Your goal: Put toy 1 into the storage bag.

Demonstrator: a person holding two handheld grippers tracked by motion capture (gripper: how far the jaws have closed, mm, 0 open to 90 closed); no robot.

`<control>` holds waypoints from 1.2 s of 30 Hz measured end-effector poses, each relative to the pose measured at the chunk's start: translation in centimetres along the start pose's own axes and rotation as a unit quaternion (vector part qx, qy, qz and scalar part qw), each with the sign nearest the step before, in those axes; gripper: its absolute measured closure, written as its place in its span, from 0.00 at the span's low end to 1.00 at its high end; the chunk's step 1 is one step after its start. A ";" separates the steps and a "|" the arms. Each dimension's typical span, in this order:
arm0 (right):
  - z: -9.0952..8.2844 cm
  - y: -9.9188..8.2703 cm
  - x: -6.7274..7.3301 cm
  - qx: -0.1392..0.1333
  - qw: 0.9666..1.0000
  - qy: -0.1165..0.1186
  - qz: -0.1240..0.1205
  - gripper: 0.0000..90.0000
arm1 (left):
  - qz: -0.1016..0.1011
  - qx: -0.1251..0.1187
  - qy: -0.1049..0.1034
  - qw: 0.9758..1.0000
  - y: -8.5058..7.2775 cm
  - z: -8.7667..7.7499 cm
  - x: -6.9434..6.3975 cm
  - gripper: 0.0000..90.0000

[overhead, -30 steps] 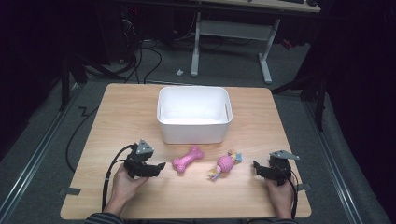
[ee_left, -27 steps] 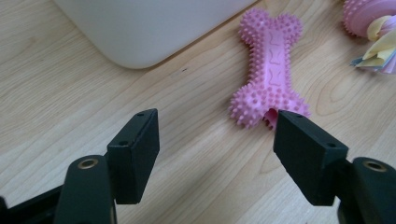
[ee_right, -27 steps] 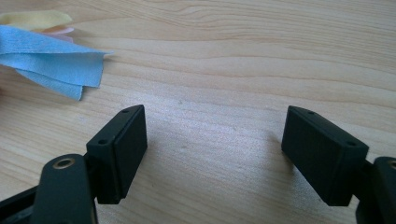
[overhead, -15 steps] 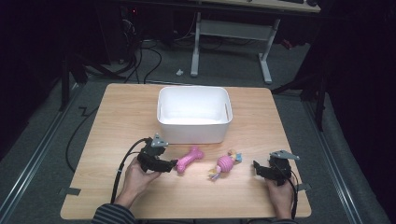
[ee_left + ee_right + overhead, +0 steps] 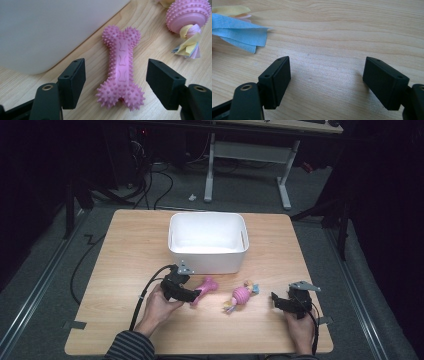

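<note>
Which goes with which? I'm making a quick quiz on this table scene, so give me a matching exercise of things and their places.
Things:
1. pink bone toy
2. white bin
3. ball toy with cloth strips
4. right gripper

Places:
A. at the table's right front, nothing between its jaws
B. between the left gripper's open jaws
C. behind both toys
D. between the two grippers

Pairs: 1-B, 2-C, 3-D, 4-A

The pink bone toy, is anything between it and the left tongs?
Nothing visible. The pink bone toy lies on the table between the open jaws of the left tongs, with clear gaps on both sides; the white bin stands beside them.
</note>
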State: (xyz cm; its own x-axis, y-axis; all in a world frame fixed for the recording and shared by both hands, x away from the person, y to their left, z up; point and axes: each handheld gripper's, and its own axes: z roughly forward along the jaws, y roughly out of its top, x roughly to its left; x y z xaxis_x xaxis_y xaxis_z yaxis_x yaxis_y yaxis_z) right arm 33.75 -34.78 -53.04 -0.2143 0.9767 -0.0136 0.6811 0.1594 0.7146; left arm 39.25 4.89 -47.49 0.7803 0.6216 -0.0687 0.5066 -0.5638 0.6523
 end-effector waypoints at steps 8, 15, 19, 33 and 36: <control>0.0 0.0 0.0 0.000 1.000 0.000 0.000 0.25 | 0.014 0.021 0.003 1.000 1.0 1.7 -0.4 0.37; 0.0 0.0 0.0 0.000 1.000 0.000 0.000 0.25 | 0.015 0.043 0.005 0.999 0.9 3.3 -0.5 0.38; 0.0 0.0 0.0 0.001 1.000 0.000 0.001 0.25 | 0.017 0.052 0.005 0.998 1.1 4.1 -0.6 0.41; 0.0 0.0 0.0 0.001 1.000 0.000 0.002 0.25 | 0.017 0.072 0.008 0.997 1.1 5.3 -0.7 0.54; 0.0 0.0 0.0 0.001 1.000 0.000 0.001 0.25 | 0.018 0.072 0.008 0.997 1.1 5.3 -0.7 0.58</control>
State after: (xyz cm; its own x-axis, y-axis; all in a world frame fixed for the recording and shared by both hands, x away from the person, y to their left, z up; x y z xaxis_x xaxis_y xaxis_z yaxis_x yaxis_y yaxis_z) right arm 33.72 -34.76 -53.03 -0.2135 0.9769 -0.0120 0.6826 0.1579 0.7136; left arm 41.18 0.97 -50.76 0.7935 0.6075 -0.0353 0.5269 -0.6570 0.5392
